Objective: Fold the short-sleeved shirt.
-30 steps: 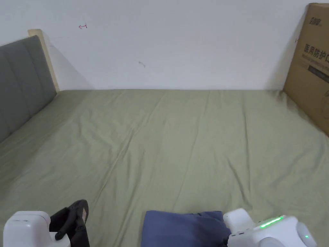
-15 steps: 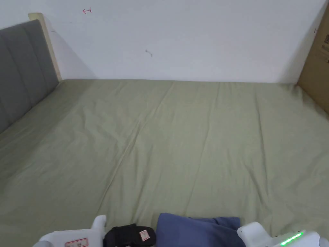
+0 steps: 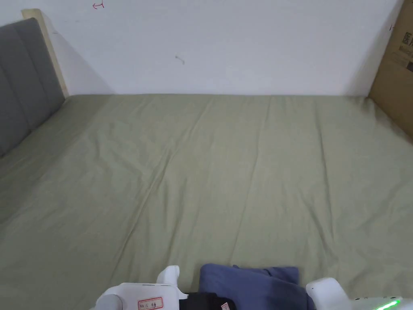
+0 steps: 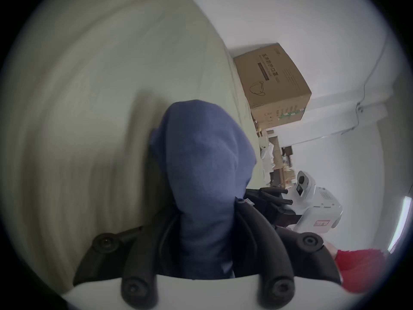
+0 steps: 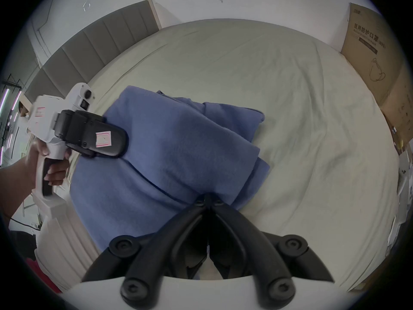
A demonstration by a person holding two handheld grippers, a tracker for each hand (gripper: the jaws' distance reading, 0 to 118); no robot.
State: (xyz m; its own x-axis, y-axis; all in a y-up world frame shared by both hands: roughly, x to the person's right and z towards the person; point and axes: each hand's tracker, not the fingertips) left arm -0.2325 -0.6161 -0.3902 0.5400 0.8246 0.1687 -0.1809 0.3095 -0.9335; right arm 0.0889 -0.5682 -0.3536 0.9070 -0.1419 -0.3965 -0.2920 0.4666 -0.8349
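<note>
A blue short-sleeved shirt, folded into a thick bundle, lies at the near edge of the bed. In the right gripper view the shirt spreads ahead of my right gripper, whose jaws are shut on its near folded edge. My left gripper comes in from the left onto the shirt's left side. In the left gripper view a wad of shirt fills the gap of the left gripper, pinched narrow there. The right gripper shows behind it.
The olive sheet stretches wide beyond the shirt to a white wall. A grey padded headboard bounds the left side. A large cardboard box stands on the right edge. A person's hand holds the left gripper's handle.
The left gripper, open and empty at the far left a second ago, has moved right to the shirt's left edge and taken fabric. The right gripper stayed at the shirt.
</note>
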